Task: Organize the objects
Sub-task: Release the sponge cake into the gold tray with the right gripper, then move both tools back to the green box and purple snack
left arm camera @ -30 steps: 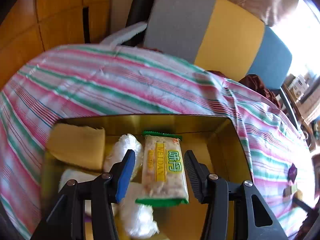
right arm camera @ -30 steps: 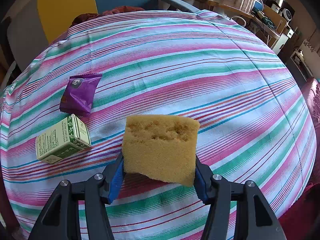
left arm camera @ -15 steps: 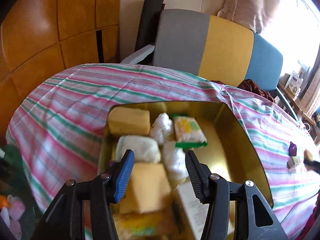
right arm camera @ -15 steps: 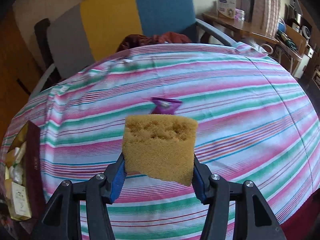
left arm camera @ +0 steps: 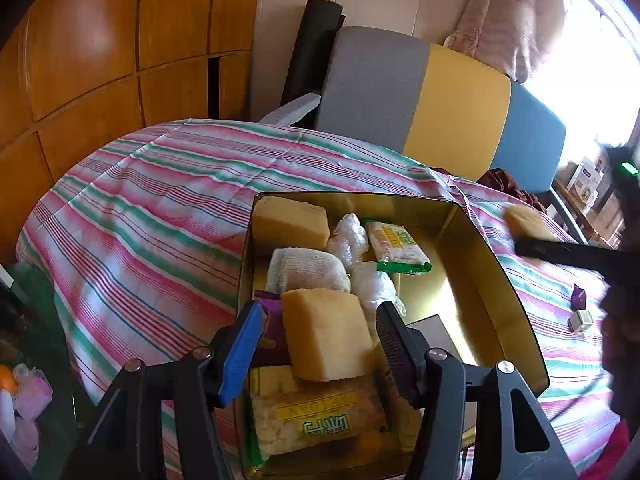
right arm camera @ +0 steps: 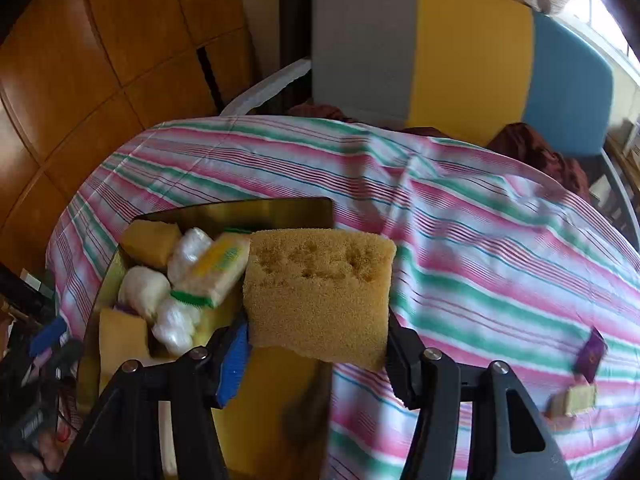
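Sponge (right arm camera: 318, 294) clamped in right hand-held gripper (right arm camera: 316, 354).

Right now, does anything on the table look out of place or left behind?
Yes. A purple packet and a small box lie loose on the striped tablecloth, apart from the gold box that holds the other items. The right gripper holds a sponge near that box.
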Demonstrator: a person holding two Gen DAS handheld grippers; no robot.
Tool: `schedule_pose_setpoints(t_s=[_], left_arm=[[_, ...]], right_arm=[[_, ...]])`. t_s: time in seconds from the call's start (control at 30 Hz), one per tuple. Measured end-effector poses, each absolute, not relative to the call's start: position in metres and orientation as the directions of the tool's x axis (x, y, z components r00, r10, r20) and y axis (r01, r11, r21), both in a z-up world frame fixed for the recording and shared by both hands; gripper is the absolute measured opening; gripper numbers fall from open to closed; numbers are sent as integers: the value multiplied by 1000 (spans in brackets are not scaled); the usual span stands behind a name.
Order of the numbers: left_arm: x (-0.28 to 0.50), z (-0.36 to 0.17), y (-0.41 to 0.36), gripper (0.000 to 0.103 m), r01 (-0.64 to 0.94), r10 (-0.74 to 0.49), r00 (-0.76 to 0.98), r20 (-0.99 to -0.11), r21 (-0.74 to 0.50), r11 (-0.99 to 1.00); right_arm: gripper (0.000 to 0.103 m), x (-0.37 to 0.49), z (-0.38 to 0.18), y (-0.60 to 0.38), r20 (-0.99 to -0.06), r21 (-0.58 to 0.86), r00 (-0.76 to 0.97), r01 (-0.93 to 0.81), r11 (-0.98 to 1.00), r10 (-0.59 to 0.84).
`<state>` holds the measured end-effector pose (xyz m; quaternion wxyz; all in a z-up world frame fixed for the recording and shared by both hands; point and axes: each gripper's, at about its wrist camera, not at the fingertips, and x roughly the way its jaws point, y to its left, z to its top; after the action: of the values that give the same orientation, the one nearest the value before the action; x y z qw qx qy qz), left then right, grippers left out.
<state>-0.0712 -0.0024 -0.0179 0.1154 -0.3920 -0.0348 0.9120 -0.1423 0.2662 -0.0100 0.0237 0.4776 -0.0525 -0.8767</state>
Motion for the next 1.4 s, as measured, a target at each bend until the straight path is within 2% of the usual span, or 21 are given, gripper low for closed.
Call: schedule_pose_setpoints(t_s=[0.2, 0.53, 0.9, 1.4], left_arm=[[-71, -22, -11, 61, -171, 250, -655, -713, -183, -968], [-69, -24, -6, 64, -169, 226, -662, -715, -151, -974], [-61, -12, -3, 67, -157, 194, -691, -696, -117, -981], [-40, -1, 10, 69, -197, 202, -706, -679, -87, -977]], right_arm=[[63, -198, -39, 242, -873, 102, -479, 2, -995, -91], [68, -198, -43, 253, -856, 142, -506, -24, -990, -110], [68, -150, -15, 247, -801, 161, -585, -7, -987, -127], [68, -65, -6, 247, -782, 118, -618, -25, -993, -77]])
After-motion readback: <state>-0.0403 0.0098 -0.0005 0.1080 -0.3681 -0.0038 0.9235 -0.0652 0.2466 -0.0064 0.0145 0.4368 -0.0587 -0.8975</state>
